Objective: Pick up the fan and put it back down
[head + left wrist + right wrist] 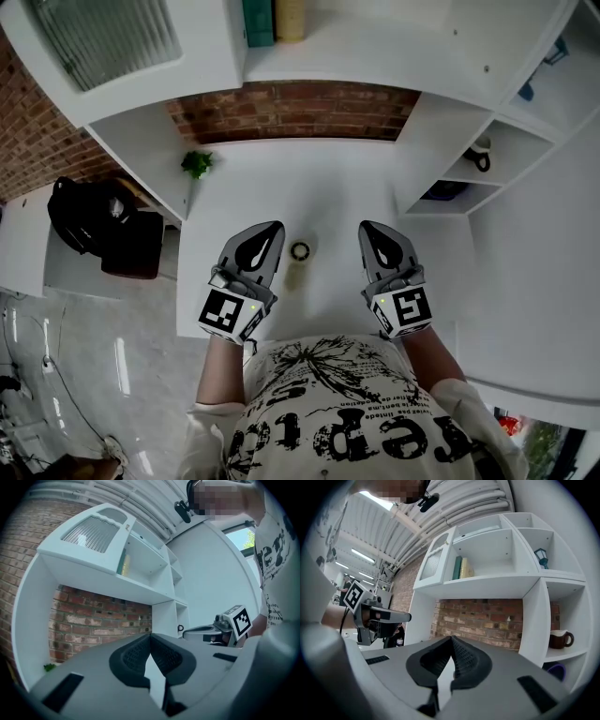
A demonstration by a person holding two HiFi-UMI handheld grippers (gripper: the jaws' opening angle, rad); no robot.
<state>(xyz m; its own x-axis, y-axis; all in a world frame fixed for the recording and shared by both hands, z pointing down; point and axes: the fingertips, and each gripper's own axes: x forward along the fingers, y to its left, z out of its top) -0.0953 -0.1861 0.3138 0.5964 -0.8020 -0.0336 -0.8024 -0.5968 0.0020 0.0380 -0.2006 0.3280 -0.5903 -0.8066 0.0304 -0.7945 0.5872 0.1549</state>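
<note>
1. white table [328, 183] runs up against the brick wall [291, 111].
2. small green plant [197, 163] near its back left corner.
3. mug [559, 639] in a shelf cubby on the right.
4. black bag [94, 220] off to the left.

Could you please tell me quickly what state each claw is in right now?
Left claw: closed, holding nothing.
Right claw: closed, holding nothing.

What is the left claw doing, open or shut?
Shut. In the left gripper view the left claw has its tips touching, and nothing is held between its dark pads.
</note>
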